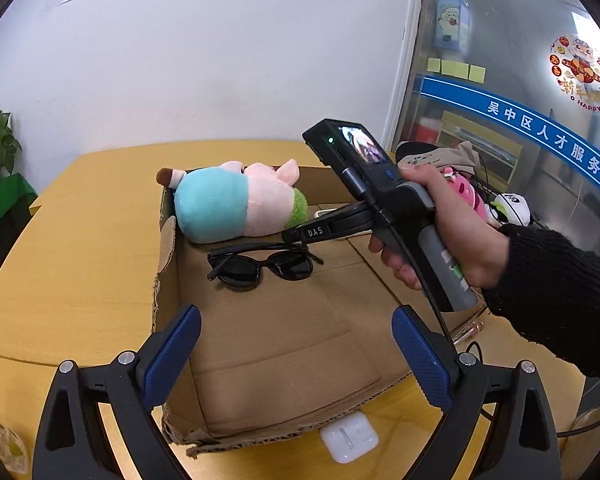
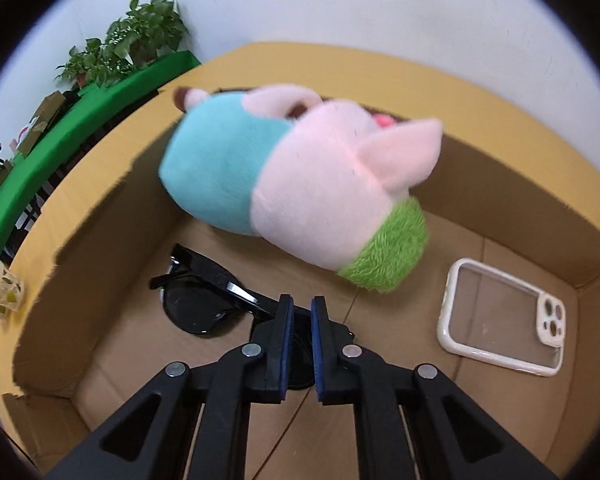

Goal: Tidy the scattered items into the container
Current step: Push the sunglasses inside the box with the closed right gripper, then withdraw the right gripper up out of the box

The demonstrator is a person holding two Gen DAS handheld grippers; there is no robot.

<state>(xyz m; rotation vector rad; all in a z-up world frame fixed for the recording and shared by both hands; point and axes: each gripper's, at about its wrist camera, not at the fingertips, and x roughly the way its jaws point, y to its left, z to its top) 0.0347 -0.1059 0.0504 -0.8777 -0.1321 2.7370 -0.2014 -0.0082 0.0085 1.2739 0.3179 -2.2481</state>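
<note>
Blue-padded fingers [image 1: 172,356] of the left gripper [image 1: 296,356] spread wide over the cardboard box [image 1: 284,344], holding nothing, maybe waiting for the white case [image 1: 349,441] outside on the surface [image 1: 72,248]. Inside the box, the right gripper [image 2: 301,342] pinches the sunglasses [image 2: 204,300], fingers nearly shut, beside the plush pig [image 2: 300,184] and phone case [image 2: 500,316].

Left gripper [image 1: 296,354] fingers spread wide, holding nothing. Right gripper [image 2: 301,344] fingers nearly closed, narrow gap between. Right hand [image 1: 448,232] wraps its handle, angled downward.
</note>
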